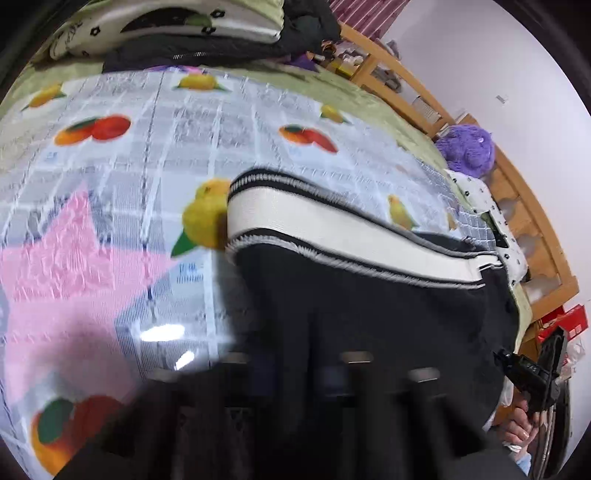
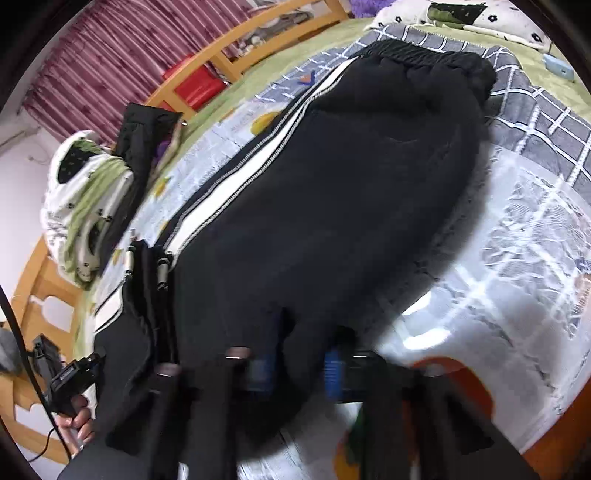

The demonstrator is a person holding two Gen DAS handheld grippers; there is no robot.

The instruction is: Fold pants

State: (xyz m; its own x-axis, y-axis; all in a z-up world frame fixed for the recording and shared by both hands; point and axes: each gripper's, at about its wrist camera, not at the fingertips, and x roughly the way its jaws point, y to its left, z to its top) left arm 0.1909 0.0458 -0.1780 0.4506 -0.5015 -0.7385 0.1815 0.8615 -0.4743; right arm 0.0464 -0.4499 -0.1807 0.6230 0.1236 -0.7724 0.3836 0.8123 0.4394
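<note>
Black pants (image 2: 351,177) with a white side stripe (image 2: 236,177) lie lengthwise on the bed, with the waistband (image 2: 424,51) at the far end. My right gripper (image 2: 299,369) is shut on the pants' near leg end. In the left wrist view my left gripper (image 1: 295,365) is shut on the black cloth (image 1: 369,302), with the striped edge (image 1: 332,225) draped ahead of it. The left gripper also shows in the right wrist view (image 2: 147,266), next to the stripe. The image is motion-blurred.
A fruit-print plastic sheet (image 1: 129,166) covers the bed over a green quilt (image 1: 369,92). A pile of clothes and a pillow (image 1: 184,33) lies at the far end. A purple plush toy (image 1: 467,146) sits by the wooden bed frame (image 1: 524,206). A flowered pillow (image 2: 461,14) lies beyond the waistband.
</note>
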